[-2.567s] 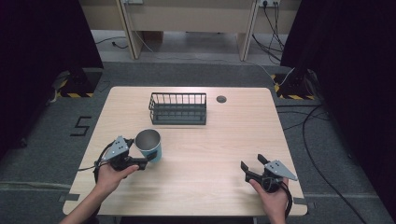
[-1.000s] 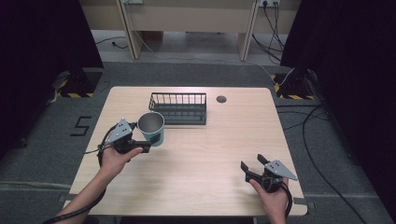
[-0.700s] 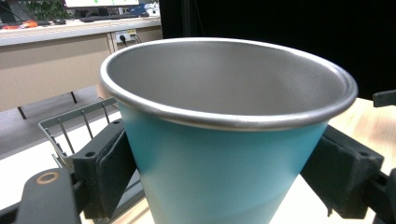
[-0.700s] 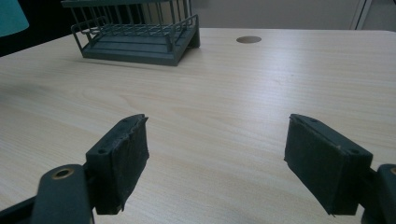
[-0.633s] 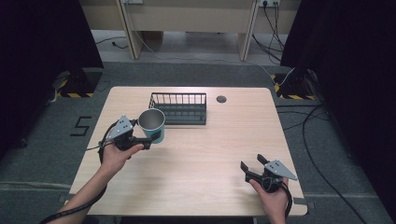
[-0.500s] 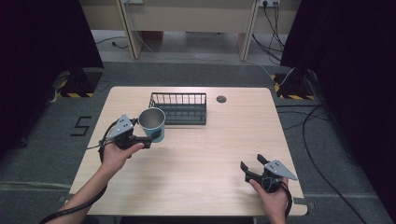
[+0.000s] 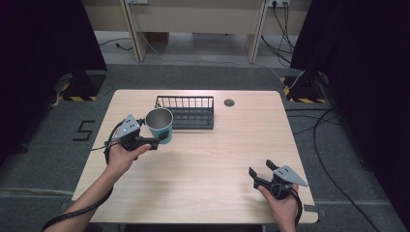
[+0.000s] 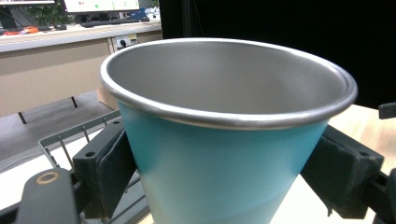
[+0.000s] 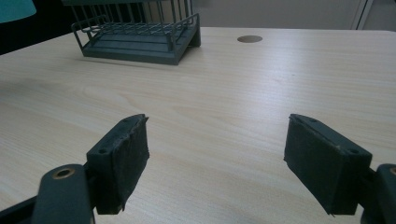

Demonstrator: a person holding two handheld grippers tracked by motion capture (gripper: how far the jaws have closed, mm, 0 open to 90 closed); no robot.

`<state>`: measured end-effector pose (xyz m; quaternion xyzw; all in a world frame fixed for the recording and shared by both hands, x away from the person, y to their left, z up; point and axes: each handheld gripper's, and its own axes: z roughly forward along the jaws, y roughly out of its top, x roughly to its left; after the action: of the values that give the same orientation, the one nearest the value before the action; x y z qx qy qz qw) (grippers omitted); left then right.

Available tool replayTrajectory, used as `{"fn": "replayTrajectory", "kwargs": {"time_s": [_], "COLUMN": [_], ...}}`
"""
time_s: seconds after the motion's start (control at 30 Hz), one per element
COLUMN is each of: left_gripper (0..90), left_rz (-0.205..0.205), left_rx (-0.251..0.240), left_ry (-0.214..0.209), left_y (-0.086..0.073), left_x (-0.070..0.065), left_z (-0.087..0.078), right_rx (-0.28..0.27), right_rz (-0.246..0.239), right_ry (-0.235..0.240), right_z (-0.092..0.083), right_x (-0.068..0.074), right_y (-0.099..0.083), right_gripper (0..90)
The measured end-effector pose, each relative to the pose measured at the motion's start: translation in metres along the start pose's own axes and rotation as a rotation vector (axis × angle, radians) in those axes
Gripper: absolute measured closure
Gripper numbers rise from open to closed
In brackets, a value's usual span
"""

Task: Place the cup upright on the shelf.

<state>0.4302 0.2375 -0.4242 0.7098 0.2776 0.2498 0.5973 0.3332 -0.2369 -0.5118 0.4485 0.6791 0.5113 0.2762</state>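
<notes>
My left gripper (image 7: pixel 155 140) is shut on a teal metal cup (image 7: pixel 159 125) with a steel rim and inside, held upright above the table just left of a dark wire basket (image 7: pixel 186 112). In the left gripper view the cup (image 8: pixel 224 154) sits squeezed between both black pads (image 8: pixel 109 170), empty inside. My right gripper (image 7: pixel 261 174) rests low near the table's front right, open, with nothing between its pads (image 9: pixel 123 156); bare wood lies ahead of it.
The wire basket (image 9: pixel 140 32) stands at the back middle of the wooden table (image 7: pixel 217 159). A round cable hole (image 7: pixel 229 102) lies to its right. Cables trail over the grey floor around the table, and dark curtains hang on both sides.
My left gripper has lifted the cup off the table and carried it back toward the basket's left end. The right gripper has stayed still.
</notes>
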Motion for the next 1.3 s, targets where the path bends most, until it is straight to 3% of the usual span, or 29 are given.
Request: {"fn": "replayTrajectory", "kwargs": {"time_s": [1.3], "left_gripper": [15.9], "left_rz": [0.004], "left_rx": [-0.004], "left_ry": [0.01], "left_y": [0.014], "left_x": [0.005], "left_z": [0.026], "right_rx": [0.007], "right_rz": [0.002], "right_ry": [0.004], "right_z": [0.0], "right_x": [0.001], "right_y": [0.0], "right_gripper": [23.0]}}
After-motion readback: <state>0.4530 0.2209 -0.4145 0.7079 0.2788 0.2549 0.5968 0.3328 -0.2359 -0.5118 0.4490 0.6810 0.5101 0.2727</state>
